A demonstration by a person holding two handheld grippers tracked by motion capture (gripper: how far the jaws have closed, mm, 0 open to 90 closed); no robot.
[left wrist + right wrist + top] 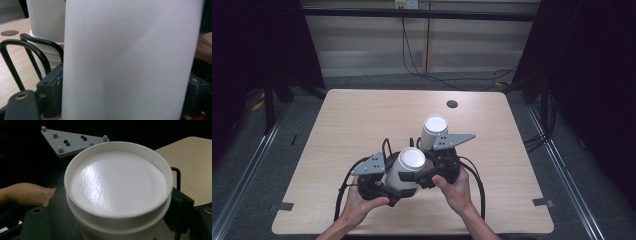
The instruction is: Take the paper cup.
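From above, two white cups (408, 167) stood bottom-up over the bench (347, 125); the left hand-held gripper (384, 192) clamped the nearer, and the right hand-held gripper (432, 150) held the farther cup (434, 131).

Left gripper (399, 192) and right gripper (424, 175) close together, each hand-held, jaws clamped around load.

Near cup (406, 167) left of, before far cup (433, 131).
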